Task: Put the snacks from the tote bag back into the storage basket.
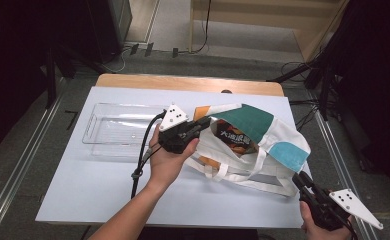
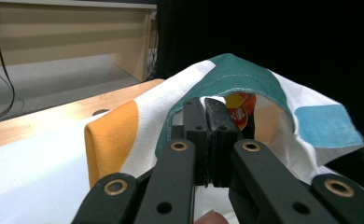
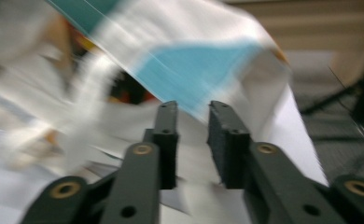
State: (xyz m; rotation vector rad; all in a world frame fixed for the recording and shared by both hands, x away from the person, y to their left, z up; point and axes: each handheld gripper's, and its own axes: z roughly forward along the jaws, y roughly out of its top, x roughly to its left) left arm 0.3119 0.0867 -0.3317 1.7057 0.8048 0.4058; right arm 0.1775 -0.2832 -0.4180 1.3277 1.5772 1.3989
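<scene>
A white tote bag [image 1: 263,135] with green, light-blue and orange patches lies on the table, its mouth held up. Inside it shows an orange-and-black snack packet [image 1: 235,139]. My left gripper [image 1: 204,123] is shut on the bag's green rim [image 2: 185,100] and lifts it; the packet [image 2: 241,112] peeks out just behind the jaws. My right gripper [image 1: 300,178] is low at the front right, beside the bag's white straps [image 1: 243,175]. Its jaws stand open with nothing between them [image 3: 192,112], facing the blurred light-blue patch [image 3: 194,70].
A clear plastic tray [image 1: 95,127] sits left of the bag, empty as far as I can see. The pale table cover [image 1: 93,185] ends on a wooden edge [image 1: 183,82] at the back. Floor and cables lie beyond.
</scene>
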